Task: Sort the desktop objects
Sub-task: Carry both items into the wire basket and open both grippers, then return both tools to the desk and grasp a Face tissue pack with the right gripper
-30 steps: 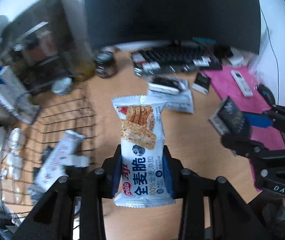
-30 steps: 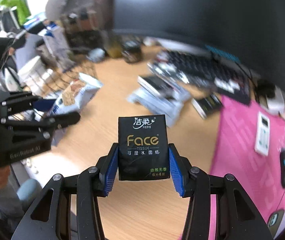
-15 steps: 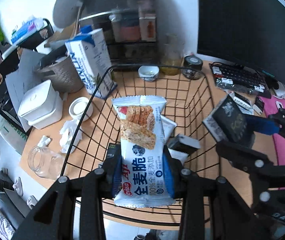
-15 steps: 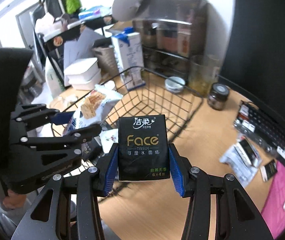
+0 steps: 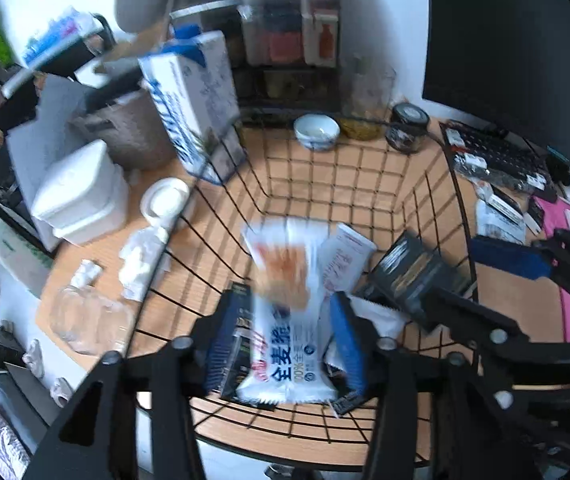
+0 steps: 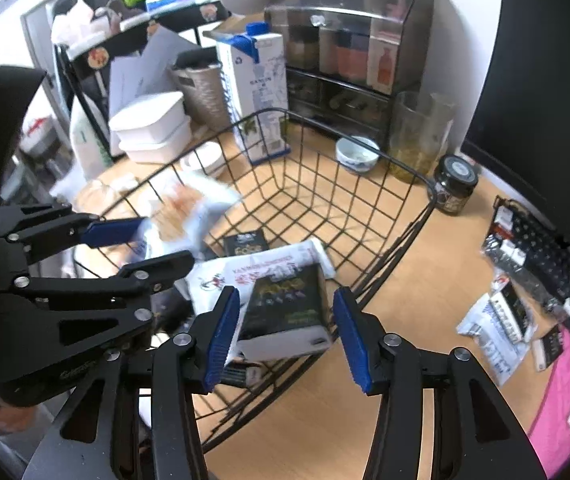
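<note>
above the basket: i have both claws over the black wire basket [image 5: 365, 168], which sits on the light wooden desk [image 6: 425, 264].
left claw [image 5: 289, 344]: jaws spread wide, blue pads clear of the packet on both sides, so i grip nothing.
snack packet: white plastic oat-biscuit wrapper with blue lettering [image 5: 289, 312], motion-blurred, loose between my left fingers and tilted toward the basket floor; i cannot tell if it touches anything yet.
right claw [image 6: 285, 332]: jaws wide apart, pads off the pack, nothing gripped.
tissue pack: black pocket tissue packet with gold lettering [image 6: 285, 312], blurred, tipped forward between my right fingers and lying over the basket's near rim.
under the right claw: a white printed plastic pouch [image 6: 261, 272] on the basket floor, and a second small black packet [image 6: 245, 244] just beyond it.
ahead of both claws: blue-and-white milk carton [image 6: 261, 96] upright just outside the far basket wall, small white ceramic bowl [image 6: 355, 156] and dark glass jar with black lid [image 6: 455, 188] beyond the far rim.
right of the right claw: black keyboard [image 6: 541, 248] and a pink mat [image 6: 565, 392], well apart from the basket.
left of the left claw: white lidded plastic box [image 5: 81, 196] on the desk, outside the basket.
</note>
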